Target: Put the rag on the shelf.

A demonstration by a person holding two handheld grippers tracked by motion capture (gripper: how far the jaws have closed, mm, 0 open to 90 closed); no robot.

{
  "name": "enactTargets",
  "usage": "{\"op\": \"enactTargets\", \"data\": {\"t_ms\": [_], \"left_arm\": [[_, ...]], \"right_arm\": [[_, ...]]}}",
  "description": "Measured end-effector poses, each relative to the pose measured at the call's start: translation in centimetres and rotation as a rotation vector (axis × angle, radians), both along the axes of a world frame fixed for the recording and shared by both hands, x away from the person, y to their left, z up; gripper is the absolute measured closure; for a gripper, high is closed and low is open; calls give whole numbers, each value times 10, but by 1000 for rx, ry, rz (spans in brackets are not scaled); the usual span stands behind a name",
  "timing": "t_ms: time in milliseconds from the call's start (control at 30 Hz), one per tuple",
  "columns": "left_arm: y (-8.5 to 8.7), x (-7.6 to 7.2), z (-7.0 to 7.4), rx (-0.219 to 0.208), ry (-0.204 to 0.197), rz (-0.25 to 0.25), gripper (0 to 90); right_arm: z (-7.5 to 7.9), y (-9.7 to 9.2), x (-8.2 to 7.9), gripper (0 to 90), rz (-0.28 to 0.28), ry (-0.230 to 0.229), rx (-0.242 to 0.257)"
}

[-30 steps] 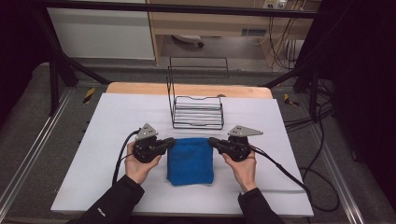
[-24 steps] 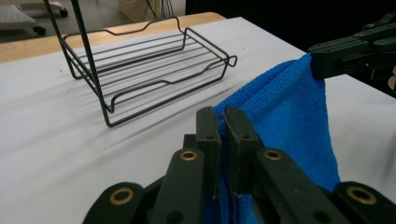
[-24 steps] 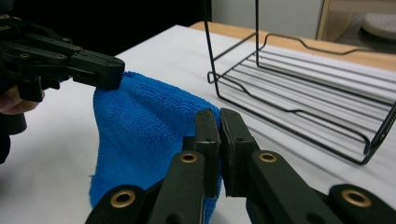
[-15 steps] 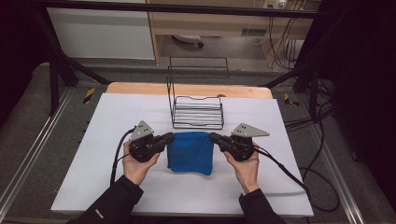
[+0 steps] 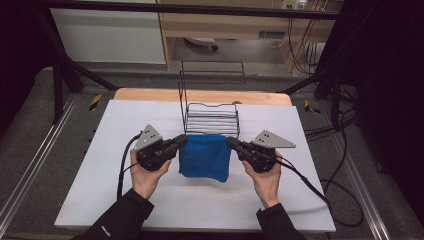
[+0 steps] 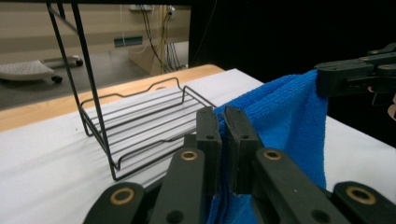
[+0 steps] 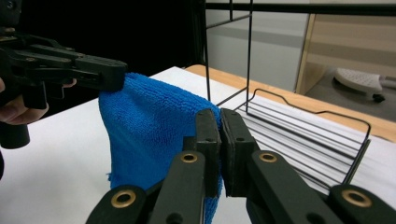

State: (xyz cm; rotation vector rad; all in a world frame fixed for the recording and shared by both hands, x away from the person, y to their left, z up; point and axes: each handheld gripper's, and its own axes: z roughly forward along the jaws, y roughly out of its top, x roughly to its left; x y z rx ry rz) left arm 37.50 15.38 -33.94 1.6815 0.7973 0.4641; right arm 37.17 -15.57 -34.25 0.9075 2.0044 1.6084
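A folded blue cloth (image 5: 205,157) hangs between my two grippers, lifted off the white table (image 5: 100,150) just in front of a black wire rack (image 5: 210,119). My left gripper (image 5: 182,142) is shut on the cloth's upper left corner. My right gripper (image 5: 232,143) is shut on its upper right corner. In the left gripper view the cloth (image 6: 285,121) drapes from my jaws, and the right gripper (image 6: 327,79) pinches its far corner. The right gripper view has the cloth (image 7: 149,126) hanging below the left gripper (image 7: 114,74), with the rack (image 7: 303,135) behind.
The wire rack has a tall upright back frame (image 5: 212,75) and a low slatted base. A wooden strip (image 5: 150,95) runs along the table's far edge. Cables (image 5: 310,182) trail from both grippers across the table. Dark floor and metal rails (image 5: 30,170) flank the table.
Both grippers have lifted the blue cloth by its top corners and carried it forward to the rack. It lay flat on the table before and now hangs.
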Motion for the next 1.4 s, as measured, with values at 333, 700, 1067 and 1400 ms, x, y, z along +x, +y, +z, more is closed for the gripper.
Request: {"op": "enactTargets", "data": {"t_ms": [333, 700, 1067, 1400], "left_arm": [[-5, 0, 12, -39, -44, 5, 851], [-6, 4, 35, -80, -111, 20, 851], [-9, 11, 55, -122, -147, 30, 851], [-12, 21, 75, -159, -176, 43, 852]], "right_arm": [[19, -2, -4, 871, -34, -66, 20], [40, -2, -2, 871, -63, -136, 54], [59, -1, 2, 872, -93, -192, 98], [77, -1, 8, 872, -117, -240, 118]]}}
